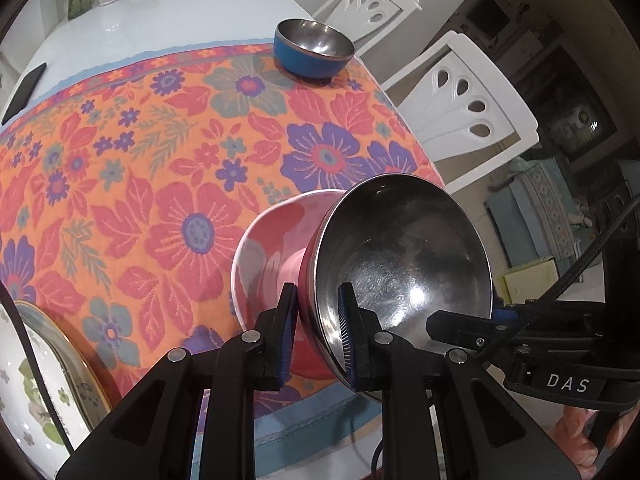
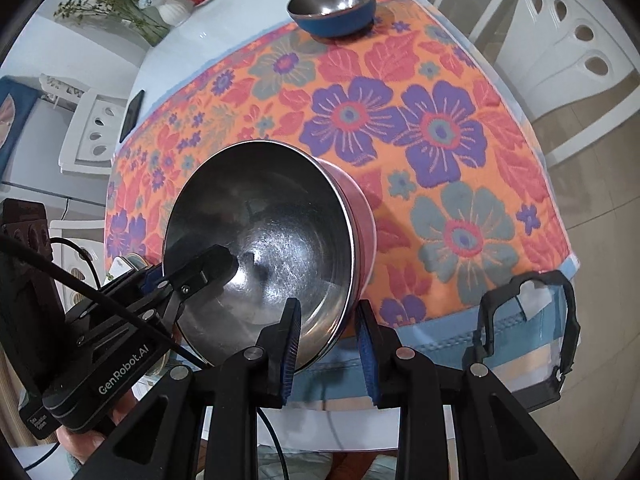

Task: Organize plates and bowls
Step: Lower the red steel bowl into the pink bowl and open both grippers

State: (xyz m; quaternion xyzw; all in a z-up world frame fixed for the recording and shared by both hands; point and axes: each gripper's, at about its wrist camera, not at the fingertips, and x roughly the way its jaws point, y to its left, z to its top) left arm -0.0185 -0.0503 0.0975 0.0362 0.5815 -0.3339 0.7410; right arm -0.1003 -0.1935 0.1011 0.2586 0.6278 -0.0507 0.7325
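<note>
At far left, a floral plate (image 1: 48, 380) lies flat at the near edge of the table (image 1: 160, 28), which is covered by a flowered cloth (image 1: 140, 160). Right of it, the left gripper (image 1: 318, 336) is closed on the rim of a steel bowl (image 1: 400, 256) with a red outside, one pad outside the wall and one inside. The right gripper (image 2: 328, 344) clamps the same rim from the other side, so both hold this one bowl. The bowl is tipped on its side, mouth toward the cameras, base pointing across the table. It seems partly nested in a pink bowl (image 1: 272, 240) just behind it, though contact is unclear. Far across the cloth, well apart, a blue bowl (image 1: 314, 46) stands upright near the table's right edge. Both grippers reach in level from the near edge; neither is clearly nearer.
</note>
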